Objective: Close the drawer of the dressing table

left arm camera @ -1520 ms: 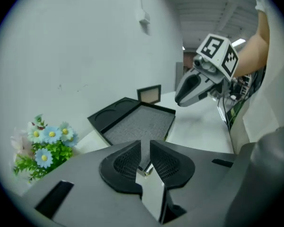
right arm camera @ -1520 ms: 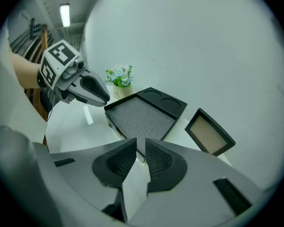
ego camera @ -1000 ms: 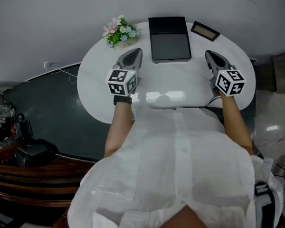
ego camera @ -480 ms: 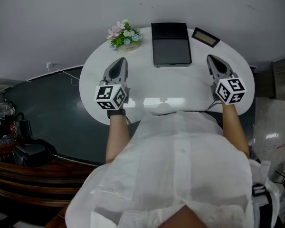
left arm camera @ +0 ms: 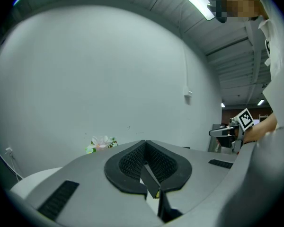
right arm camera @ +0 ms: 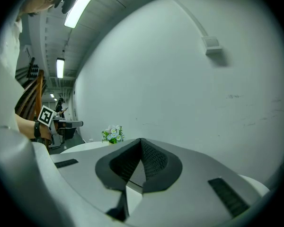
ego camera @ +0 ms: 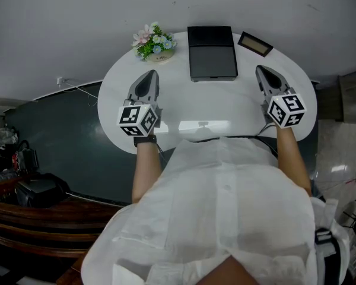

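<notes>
Head view: shows the left gripper and the right gripper held above the white dressing table, 1 at each side, both pointing toward the wall. Places the drawer at the table's near edge, tucked in under the rim, just before the person's white shirt. Finds flowers, a black case and a small dark frame along the back.

Left gripper view: looks along 2 jaws pressed together, nothing between them.

Right gripper view: likewise finds 2 jaws closed and empty, flowers beyond.
</notes>
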